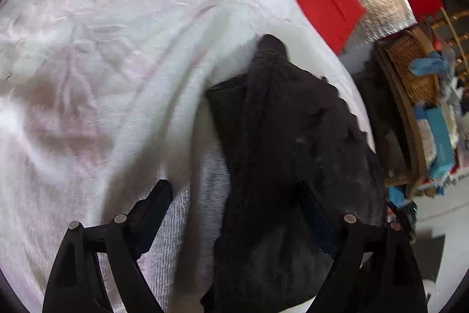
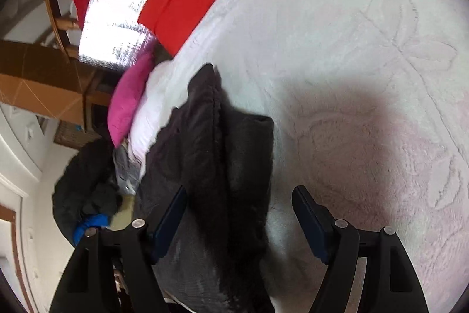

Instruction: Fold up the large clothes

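Observation:
A dark grey, nearly black garment [image 1: 281,143] lies bunched on a pale pink fluffy blanket [image 1: 96,72] that covers the bed. My left gripper [image 1: 237,195] hangs just above the garment's near end with its jaws wide apart and nothing between them. In the right wrist view the same garment [image 2: 217,154] runs away from me in a long fold across the blanket [image 2: 366,78]. My right gripper [image 2: 240,198] is open, its fingers straddling the garment's near part, the left finger [image 2: 173,213] over the cloth.
A magenta pillow [image 2: 129,99] and a red cushion [image 2: 181,2] lie at the bed's far side by a silver foil panel [image 2: 117,5]. A dark clothes heap [image 2: 85,192] lies beside the bed. A wicker basket [image 1: 416,69] and cluttered shelves stand to the right.

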`<state>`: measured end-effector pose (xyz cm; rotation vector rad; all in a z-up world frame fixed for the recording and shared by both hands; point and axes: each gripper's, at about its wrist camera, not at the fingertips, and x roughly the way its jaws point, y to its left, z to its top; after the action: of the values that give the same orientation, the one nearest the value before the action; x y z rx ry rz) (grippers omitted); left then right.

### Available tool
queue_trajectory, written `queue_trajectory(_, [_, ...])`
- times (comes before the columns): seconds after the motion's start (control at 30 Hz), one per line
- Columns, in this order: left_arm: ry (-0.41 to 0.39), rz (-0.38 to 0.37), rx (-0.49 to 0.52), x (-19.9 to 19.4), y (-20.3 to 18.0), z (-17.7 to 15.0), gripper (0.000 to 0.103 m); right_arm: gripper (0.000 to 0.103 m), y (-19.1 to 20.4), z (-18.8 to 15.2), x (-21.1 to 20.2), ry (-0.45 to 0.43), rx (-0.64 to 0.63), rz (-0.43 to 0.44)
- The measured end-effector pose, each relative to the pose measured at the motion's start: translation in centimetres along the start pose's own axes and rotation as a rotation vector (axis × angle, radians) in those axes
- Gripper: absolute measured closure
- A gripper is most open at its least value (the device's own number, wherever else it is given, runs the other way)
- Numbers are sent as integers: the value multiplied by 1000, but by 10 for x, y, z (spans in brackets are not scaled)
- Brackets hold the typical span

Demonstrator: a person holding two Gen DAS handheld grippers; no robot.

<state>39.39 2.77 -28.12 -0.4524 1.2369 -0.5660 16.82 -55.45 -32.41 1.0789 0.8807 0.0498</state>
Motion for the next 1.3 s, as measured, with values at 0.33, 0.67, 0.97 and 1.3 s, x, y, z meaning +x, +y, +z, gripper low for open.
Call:
queue_trajectory(0.33, [63, -114, 120, 20, -37, -5, 13, 25, 3, 6, 37, 111, -33, 58])
queue_trajectory(0.67, [153, -222, 85, 46, -44, -9, 10, 21, 16, 12, 72, 217, -78, 179])
queue_trajectory(0.97, [142, -307, 75, 49, -57, -9, 7, 24, 50, 4, 105, 246, -146, 124])
queue_trajectory(1.3, [17, -252, 73, 30, -59, -12, 62, 62, 82, -6, 87, 112, -267, -42])
